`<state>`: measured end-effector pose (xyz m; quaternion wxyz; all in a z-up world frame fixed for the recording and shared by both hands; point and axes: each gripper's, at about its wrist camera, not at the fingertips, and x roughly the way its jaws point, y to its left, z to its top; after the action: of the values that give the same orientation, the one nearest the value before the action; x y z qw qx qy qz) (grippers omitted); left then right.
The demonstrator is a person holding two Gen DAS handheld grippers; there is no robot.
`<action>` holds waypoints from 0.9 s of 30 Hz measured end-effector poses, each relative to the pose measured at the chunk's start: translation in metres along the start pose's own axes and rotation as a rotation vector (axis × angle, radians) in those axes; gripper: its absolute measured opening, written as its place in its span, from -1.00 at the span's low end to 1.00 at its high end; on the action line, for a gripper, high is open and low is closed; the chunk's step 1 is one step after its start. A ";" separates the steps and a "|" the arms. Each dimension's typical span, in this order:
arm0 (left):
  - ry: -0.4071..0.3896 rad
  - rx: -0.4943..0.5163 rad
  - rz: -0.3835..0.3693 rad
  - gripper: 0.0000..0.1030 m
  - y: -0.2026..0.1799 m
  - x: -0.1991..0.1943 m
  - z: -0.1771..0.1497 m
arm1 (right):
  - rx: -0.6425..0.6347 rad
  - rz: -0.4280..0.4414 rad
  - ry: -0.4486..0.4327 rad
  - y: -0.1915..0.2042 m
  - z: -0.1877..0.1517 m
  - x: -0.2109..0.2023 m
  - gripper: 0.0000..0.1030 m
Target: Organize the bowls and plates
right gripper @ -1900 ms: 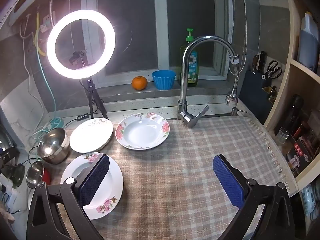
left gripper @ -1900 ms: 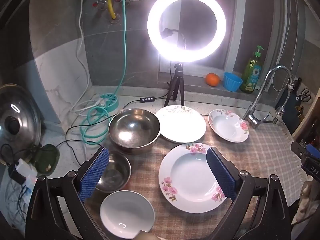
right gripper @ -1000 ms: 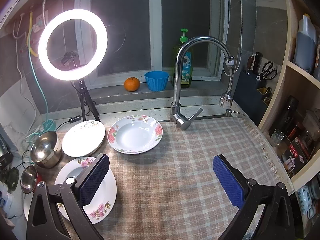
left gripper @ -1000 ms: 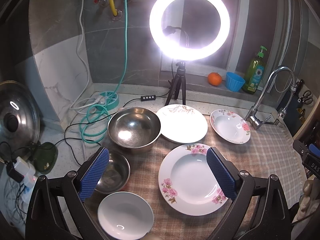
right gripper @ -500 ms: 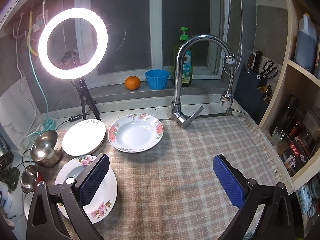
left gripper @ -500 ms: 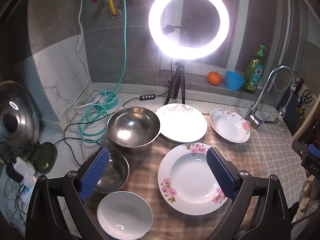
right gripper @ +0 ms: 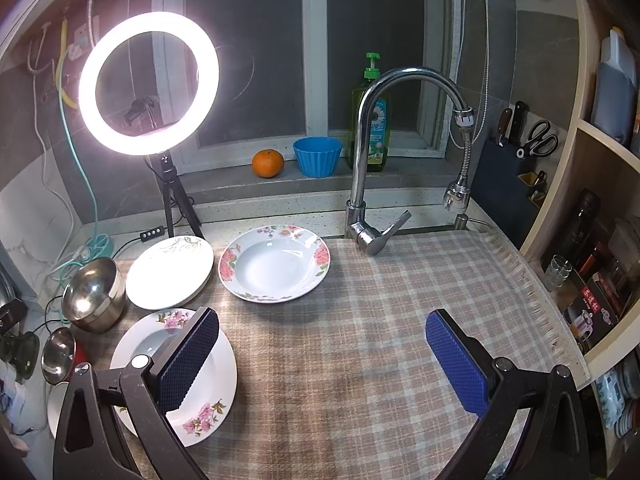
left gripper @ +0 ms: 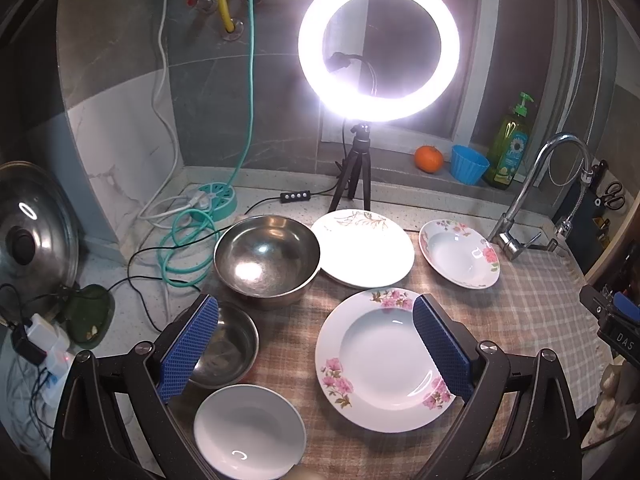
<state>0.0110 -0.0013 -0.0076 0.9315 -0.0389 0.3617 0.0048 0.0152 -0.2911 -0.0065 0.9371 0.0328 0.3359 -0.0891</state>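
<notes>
A large flowered plate [left gripper: 380, 354] lies flat on the checked cloth [right gripper: 400, 300], nearest the left gripper [left gripper: 316, 344]. A smaller flowered plate [right gripper: 275, 263] lies farther back on the same cloth, just beside the base of the tap [right gripper: 362, 168]. A plain white plate with a gold sprig pattern [left gripper: 362, 247] sits between the smaller flowered plate and the large steel bowl [left gripper: 266, 258]; its edge and the bowl's rim appear to touch. A small steel bowl [left gripper: 228, 346] stands in front of the large steel bowl, partly behind the left gripper's left finger. A white bowl [left gripper: 248, 430] stands nearest the camera, below the small steel bowl.

The left gripper hovers above the dishes with its jaws spread wide, holding nothing. The right gripper [right gripper: 322, 360] hovers above bare cloth to the right of the large flowered plate, jaws likewise spread wide and holding nothing.

A lit ring light [left gripper: 378, 46] on a tripod stands behind the plates. On the window ledge are an orange [right gripper: 268, 163], a blue cup [right gripper: 318, 157] and a green soap bottle [right gripper: 372, 120].
</notes>
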 end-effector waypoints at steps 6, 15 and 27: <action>0.001 -0.002 0.001 0.90 0.000 0.001 0.001 | -0.001 0.001 0.005 0.000 -0.001 0.001 0.99; 0.000 -0.003 -0.002 0.91 0.000 0.001 0.001 | -0.004 0.002 0.012 0.001 -0.001 0.003 0.99; 0.005 -0.004 -0.002 0.90 -0.001 0.002 -0.001 | -0.005 0.004 0.019 0.001 -0.002 0.005 0.99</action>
<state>0.0120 -0.0021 -0.0094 0.9304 -0.0413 0.3641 0.0045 0.0176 -0.2910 -0.0113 0.9341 0.0321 0.3450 -0.0862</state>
